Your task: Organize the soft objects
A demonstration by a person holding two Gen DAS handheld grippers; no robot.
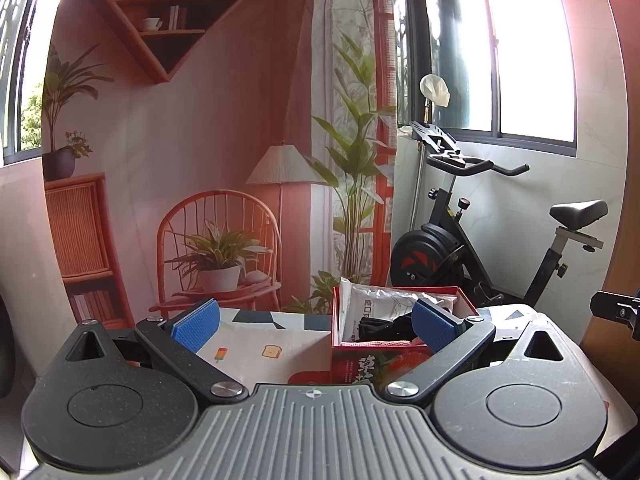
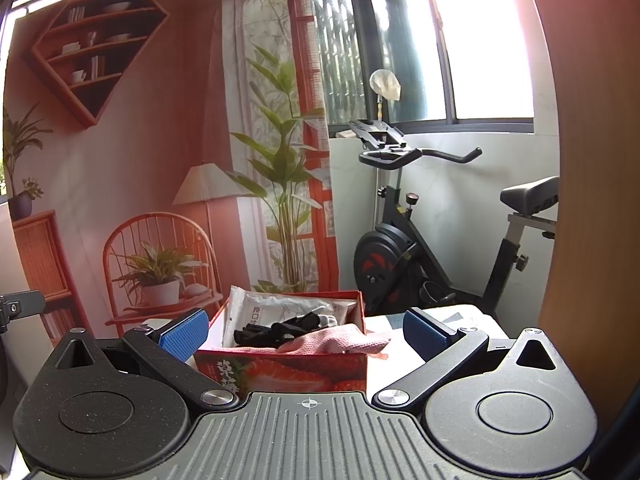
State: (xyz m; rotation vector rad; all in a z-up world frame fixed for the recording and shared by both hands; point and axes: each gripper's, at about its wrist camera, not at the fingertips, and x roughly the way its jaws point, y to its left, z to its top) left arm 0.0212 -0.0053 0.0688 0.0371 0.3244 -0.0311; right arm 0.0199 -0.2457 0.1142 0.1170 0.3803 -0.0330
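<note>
A red strawberry-printed box (image 1: 360,368) (image 2: 288,372) stands on the table with its top open. It holds a white plastic packet (image 1: 360,312) (image 2: 276,308), a black fabric item (image 1: 384,326) (image 2: 280,330) and a pink cloth (image 2: 340,342) that hangs over the right rim. My left gripper (image 1: 316,328) is open, level with the box; its right pad (image 1: 430,324) is in front of the box's right side. My right gripper (image 2: 306,336) is open, its blue pads on either side of the box. Neither holds anything.
The table (image 1: 256,344) carries a patterned cloth with small food prints. A black exercise bike (image 1: 460,240) (image 2: 420,240) stands behind the table on the right, below a window. A printed room backdrop (image 1: 180,160) hangs behind. The other gripper's edge (image 1: 618,312) shows at far right.
</note>
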